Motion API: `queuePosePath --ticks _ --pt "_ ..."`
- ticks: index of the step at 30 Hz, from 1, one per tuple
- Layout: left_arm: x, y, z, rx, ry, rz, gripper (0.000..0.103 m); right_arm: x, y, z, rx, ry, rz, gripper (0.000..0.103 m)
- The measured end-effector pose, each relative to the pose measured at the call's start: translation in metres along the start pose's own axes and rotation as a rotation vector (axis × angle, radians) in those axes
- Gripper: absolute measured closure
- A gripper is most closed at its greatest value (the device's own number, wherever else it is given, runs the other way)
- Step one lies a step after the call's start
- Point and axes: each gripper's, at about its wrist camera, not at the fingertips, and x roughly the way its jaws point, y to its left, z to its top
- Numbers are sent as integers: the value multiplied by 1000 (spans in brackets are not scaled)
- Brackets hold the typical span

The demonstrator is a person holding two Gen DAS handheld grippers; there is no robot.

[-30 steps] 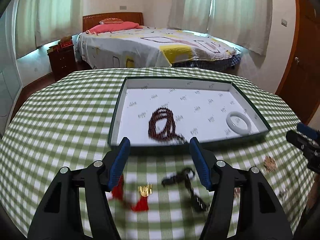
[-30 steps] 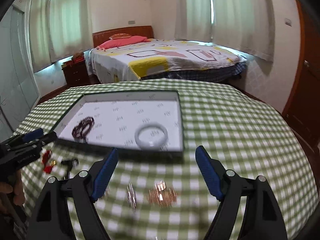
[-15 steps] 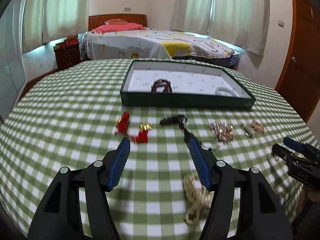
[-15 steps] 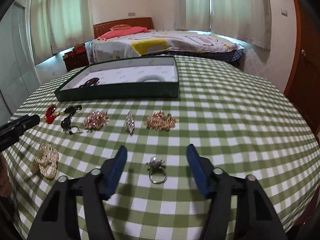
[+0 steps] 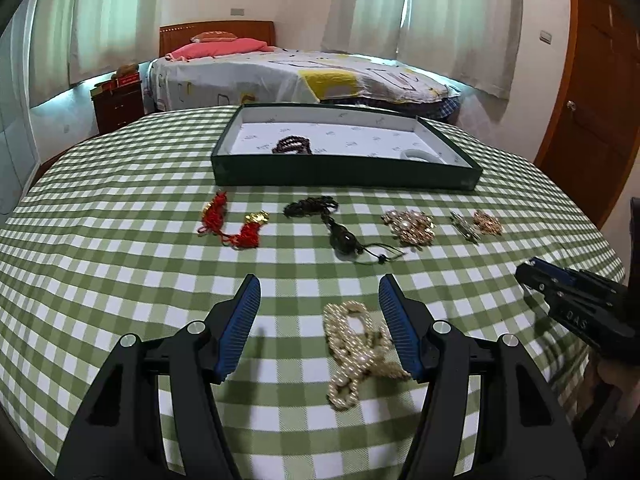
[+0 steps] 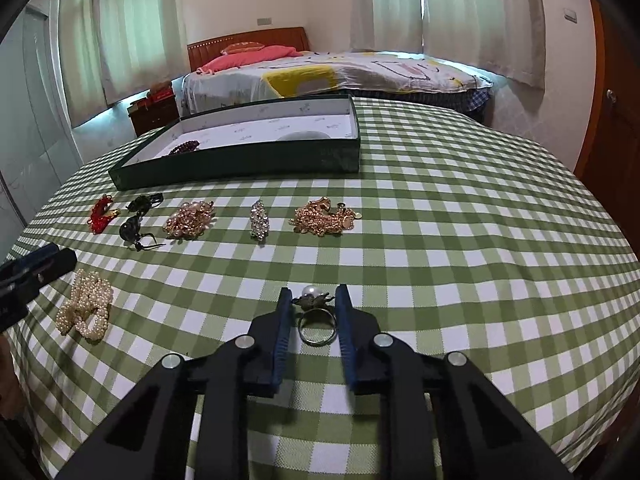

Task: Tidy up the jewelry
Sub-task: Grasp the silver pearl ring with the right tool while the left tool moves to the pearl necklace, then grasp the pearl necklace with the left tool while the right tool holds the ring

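A dark green box with a white lining holds dark red beads and a white bangle. My left gripper is open low over the table, with a pearl bracelet lying between its fingers, nearer the right one. My right gripper has its fingers close on both sides of a pearl ring that lies on the cloth; whether they grip it I cannot tell. In front of the box lie a red tassel piece, a black pendant cord, a rose-gold cluster, a crystal brooch and a gold chain.
The round table has a green and white checked cloth; its edge curves close on all sides. The box also shows in the right wrist view. A bed, a nightstand and a wooden door stand beyond.
Both grippers pulled back from the box and dropped low over the near table. The left now straddles the pearl bracelet. The right has narrowed around the pearl ring.
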Motion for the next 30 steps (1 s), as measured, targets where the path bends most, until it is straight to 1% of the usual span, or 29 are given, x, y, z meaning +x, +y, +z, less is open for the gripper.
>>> queuePosePath --ticks 6,17,18,20,22,25,27,29,30 --pt "-1 -9 -4 28 8 -15 43 -3 0 -1 5 -9 3 80" --pt "10 -27 -13 79 68 -48 43 -8 1 -2 -1 -25 16 80" --pt "12 -27 -14 82 75 -49 42 -8 1 -3 -1 -26 17 80" --pt "15 -29 -17 83 91 -53 37 -8 1 -3 -1 -25 17 80" --pt "18 -29 -18 79 103 -56 36 -8 1 -3 -1 -26 18 80" --pt "18 -29 -18 80 100 -58 35 -8 1 -3 -1 -25 17 80" --pt "17 -27 -19 72 98 -60 40 -8 1 -3 -1 -26 17 80" --pt "16 -23 -18 59 96 -61 56 -8 1 -2 -1 -26 17 80" --pt "15 -20 -18 49 95 -69 60 -8 1 -3 0 -26 16 80"
